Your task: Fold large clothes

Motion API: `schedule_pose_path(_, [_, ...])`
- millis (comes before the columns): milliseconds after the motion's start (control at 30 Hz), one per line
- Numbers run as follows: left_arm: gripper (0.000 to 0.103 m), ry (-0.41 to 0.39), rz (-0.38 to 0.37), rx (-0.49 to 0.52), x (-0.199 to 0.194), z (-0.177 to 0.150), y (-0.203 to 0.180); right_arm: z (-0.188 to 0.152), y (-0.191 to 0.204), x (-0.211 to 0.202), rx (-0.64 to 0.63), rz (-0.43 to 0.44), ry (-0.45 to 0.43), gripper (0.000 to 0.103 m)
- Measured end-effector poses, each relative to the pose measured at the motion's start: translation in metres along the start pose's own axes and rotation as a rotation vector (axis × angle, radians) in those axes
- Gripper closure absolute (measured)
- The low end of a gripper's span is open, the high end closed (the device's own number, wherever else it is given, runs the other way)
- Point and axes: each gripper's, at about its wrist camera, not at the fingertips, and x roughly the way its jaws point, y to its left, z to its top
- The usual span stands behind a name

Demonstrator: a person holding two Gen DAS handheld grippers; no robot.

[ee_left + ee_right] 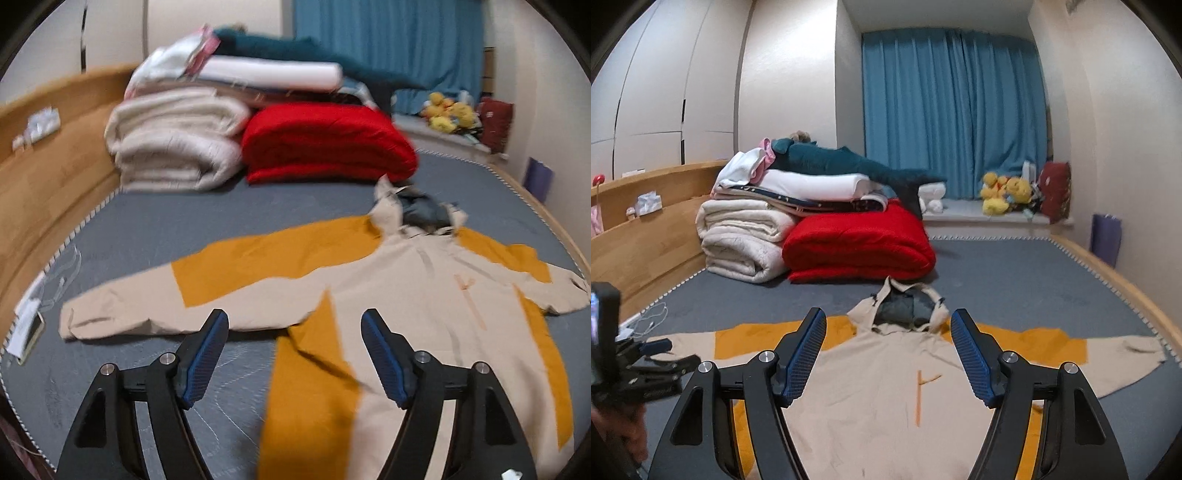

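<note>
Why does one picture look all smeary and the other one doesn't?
Left wrist view: motion blur smears the red blanket and hoodie. Right wrist view: sharp, though the fisheye lens bends the bed edge and walls.

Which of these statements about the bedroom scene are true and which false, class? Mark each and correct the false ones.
1. The hooded jacket lies spread flat with both sleeves out. True.
2. The right gripper is shut on the hood. False: it is open and holds nothing.
3. The left gripper is open. True.
4. The red blanket lies on top of the jacket. False: it sits folded beyond the hood, apart from the jacket.
5. The curtain is blue. True.
</note>
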Motion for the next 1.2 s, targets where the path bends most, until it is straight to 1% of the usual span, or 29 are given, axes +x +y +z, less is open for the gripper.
schedule_pose_path(33, [0.032, 0.021, 0.007, -0.026, 0.013, -0.002, 0.014, -0.003, -0.003, 0.010, 0.017, 0.006, 0.036, 0.033])
schedule_pose_path(100, [0.050, 0.061, 0.025, -0.086, 0.036, -0.007, 0.044, -0.009, -0.002, 0.024, 0.015, 0.027, 0.080, 0.033])
schedule_pose_path(133, [0.070, 0.084, 0.038, -0.109, 0.045, -0.007, 0.056, -0.010, -0.001, 0.032, -0.007, 0.030, 0.092, 0.033])
schedule_pose_path(167, [0.079, 0.103, 0.059, -0.141, 0.055, -0.008, 0.071, -0.012, -0.002, 0.036, -0.022, 0.029, 0.099, 0.033])
schedule_pose_path(233, [0.079, 0.101, 0.093, -0.192, 0.068, -0.008, 0.101, -0.014, -0.004, 0.044, -0.038, 0.023, 0.117, 0.033])
schedule_pose_path(300, [0.079, 0.122, 0.151, -0.250, 0.085, -0.010, 0.136, -0.013, -0.009, 0.048, -0.025, 0.004, 0.121, 0.033])
schedule_pose_path(333, [0.079, 0.131, 0.157, -0.280, 0.090, -0.010, 0.148, -0.013, -0.009, 0.049, -0.029, 0.000, 0.123, 0.033])
schedule_pose_path(467, [0.078, 0.175, 0.221, -0.476, 0.112, -0.023, 0.220, -0.017, -0.003, 0.055, -0.068, -0.008, 0.133, 0.033])
schedule_pose_path(500, [0.077, 0.185, 0.229, -0.528, 0.116, -0.029, 0.238, -0.019, -0.002, 0.057, -0.081, -0.007, 0.137, 0.033])
schedule_pose_path(533, [0.074, 0.191, 0.240, -0.557, 0.118, -0.034, 0.249, -0.021, 0.000, 0.058, -0.091, -0.005, 0.140, 0.035])
schedule_pose_path(567, [0.071, 0.201, 0.262, -0.581, 0.124, -0.040, 0.263, -0.022, -0.001, 0.060, -0.096, -0.001, 0.146, 0.039])
schedule_pose_path(633, [0.070, 0.212, 0.284, -0.613, 0.129, -0.051, 0.280, -0.025, -0.002, 0.062, -0.092, 0.006, 0.154, 0.044])
schedule_pose_path(700, [0.067, 0.228, 0.258, -0.668, 0.135, -0.060, 0.296, -0.025, -0.005, 0.065, -0.087, 0.009, 0.163, 0.066])
schedule_pose_path(733, [0.062, 0.223, 0.249, -0.696, 0.135, -0.064, 0.304, -0.026, -0.005, 0.067, -0.084, 0.010, 0.168, 0.069])
schedule_pose_path(767, [0.052, 0.219, 0.250, -0.708, 0.137, -0.066, 0.309, -0.027, -0.006, 0.069, -0.081, 0.012, 0.172, 0.070])
schedule_pose_path(800, [0.044, 0.220, 0.266, -0.719, 0.138, -0.067, 0.314, -0.029, -0.006, 0.073, -0.076, 0.016, 0.187, 0.070])
schedule_pose_path(833, [0.034, 0.223, 0.283, -0.732, 0.138, -0.069, 0.320, -0.030, -0.004, 0.076, -0.078, 0.018, 0.195, 0.070])
schedule_pose_path(867, [0.034, 0.218, 0.297, -0.761, 0.139, -0.072, 0.327, -0.032, -0.004, 0.081, -0.073, 0.034, 0.209, 0.070])
schedule_pose_path(933, [0.034, 0.203, 0.290, -0.848, 0.139, -0.081, 0.343, -0.036, -0.002, 0.087, -0.064, 0.035, 0.223, 0.069])
schedule_pose_path(967, [0.034, 0.201, 0.286, -0.875, 0.140, -0.084, 0.348, -0.037, -0.003, 0.091, -0.055, 0.027, 0.228, 0.067])
schedule_pose_path(1033, [0.034, 0.180, 0.273, -0.940, 0.140, -0.091, 0.360, -0.040, -0.006, 0.097, -0.027, 0.019, 0.236, 0.052])
schedule_pose_path(1067, [0.034, 0.170, 0.268, -0.957, 0.139, -0.093, 0.363, -0.041, -0.007, 0.100, -0.018, 0.013, 0.242, 0.039])
schedule_pose_path(1100, [0.035, 0.160, 0.263, -0.972, 0.141, -0.094, 0.368, -0.043, -0.009, 0.104, -0.008, 0.002, 0.256, 0.031])
schedule_pose_path(1133, [0.036, 0.154, 0.259, -0.981, 0.141, -0.095, 0.371, -0.045, -0.010, 0.107, -0.005, 0.000, 0.269, 0.031])
schedule_pose_path(1200, [0.042, 0.133, 0.241, -1.013, 0.145, -0.097, 0.379, -0.049, -0.010, 0.112, -0.009, -0.006, 0.287, 0.031])
